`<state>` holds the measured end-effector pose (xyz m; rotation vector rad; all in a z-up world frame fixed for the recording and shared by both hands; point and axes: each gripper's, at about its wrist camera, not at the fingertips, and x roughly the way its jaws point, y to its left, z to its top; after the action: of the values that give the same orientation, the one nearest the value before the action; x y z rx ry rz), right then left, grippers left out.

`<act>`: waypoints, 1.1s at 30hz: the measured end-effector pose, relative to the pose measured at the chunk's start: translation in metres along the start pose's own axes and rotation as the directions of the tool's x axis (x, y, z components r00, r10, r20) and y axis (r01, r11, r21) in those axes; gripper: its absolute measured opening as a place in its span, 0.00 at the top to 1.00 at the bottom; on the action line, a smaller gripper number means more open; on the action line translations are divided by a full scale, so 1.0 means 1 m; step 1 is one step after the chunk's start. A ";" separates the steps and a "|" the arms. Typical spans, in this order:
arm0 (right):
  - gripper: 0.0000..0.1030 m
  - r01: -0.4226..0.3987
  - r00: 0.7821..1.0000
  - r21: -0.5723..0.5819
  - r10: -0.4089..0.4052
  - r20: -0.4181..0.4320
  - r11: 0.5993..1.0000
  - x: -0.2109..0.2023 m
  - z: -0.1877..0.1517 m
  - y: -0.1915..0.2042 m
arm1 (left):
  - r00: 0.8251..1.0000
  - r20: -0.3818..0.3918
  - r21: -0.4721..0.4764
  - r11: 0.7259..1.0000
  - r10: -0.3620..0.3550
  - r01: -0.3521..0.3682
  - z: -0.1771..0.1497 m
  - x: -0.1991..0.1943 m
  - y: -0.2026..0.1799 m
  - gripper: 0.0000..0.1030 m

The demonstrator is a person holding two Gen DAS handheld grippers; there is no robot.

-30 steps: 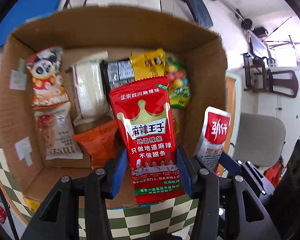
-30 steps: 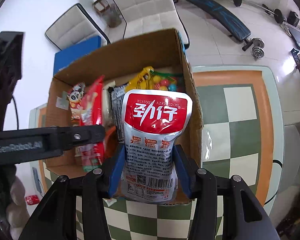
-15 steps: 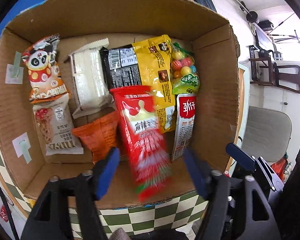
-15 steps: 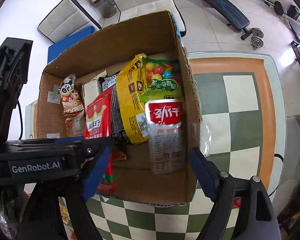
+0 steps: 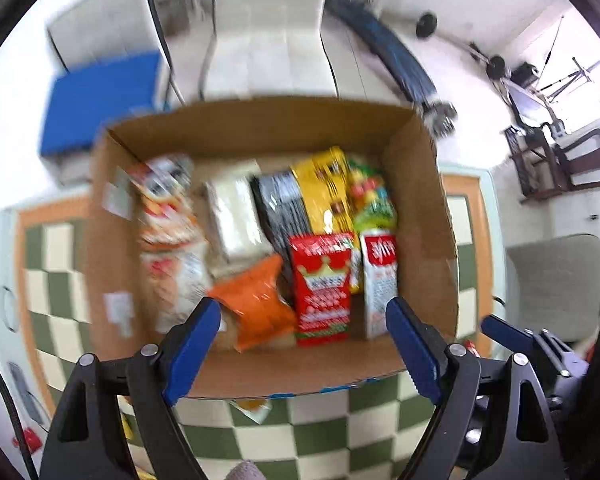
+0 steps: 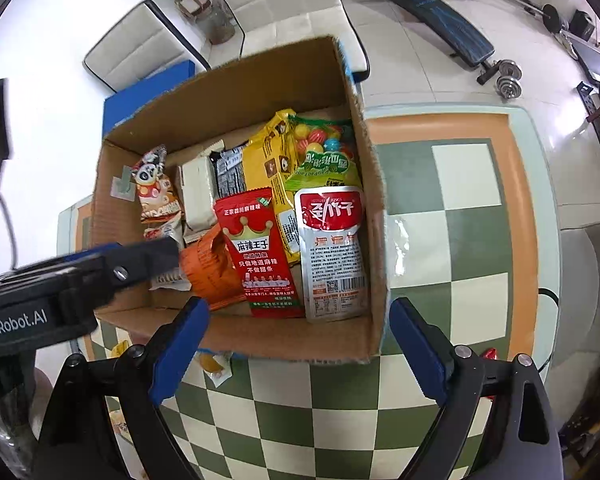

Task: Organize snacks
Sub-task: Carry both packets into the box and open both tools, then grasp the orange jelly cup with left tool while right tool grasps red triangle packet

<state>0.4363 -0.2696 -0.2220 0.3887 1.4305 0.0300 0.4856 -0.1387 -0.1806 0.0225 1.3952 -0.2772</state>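
A: Status on both claws?

B: Left gripper (image 5: 302,334) spread wide, nothing between the blue pads (image 5: 194,342). Right gripper (image 6: 298,334) also spread wide and empty. Both sit at the near edge of the brown cardboard box (image 6: 236,80), above the green-and-cream checkered tabletop (image 6: 476,208).

A: Snacks?

B: All lying in the box. Red crown-print spicy strip packet (image 6: 262,250) flat on the floor near the front, touching the silver pouch with the red top (image 6: 334,248) on its right; that pouch lies against the right wall. Crumpled orange packet (image 6: 210,270) just left of the red one.

A: Far end?

B: Yellow packet (image 6: 270,160), green bag of coloured candy balls (image 6: 324,152) in the far right corner, black packet (image 6: 228,170), white wrapped block (image 6: 198,192), panda-print bag (image 6: 154,184) on the left.

A: Left wrist view?

B: Motion-blurred, but same layout: red packet (image 5: 324,284) beside the silver pouch (image 5: 380,276).
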 end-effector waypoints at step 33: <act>0.43 0.158 0.979 0.470 -0.075 -0.189 0.868 0.067 -0.109 -0.225 | 0.994 0.002 -0.037 0.993 0.112 -0.112 -0.115 0.058 -0.058 0.18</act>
<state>0.2940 -0.4369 -0.3580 0.7240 1.6196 -0.4134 0.3707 -0.1843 -0.2490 0.0693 1.3890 -0.1583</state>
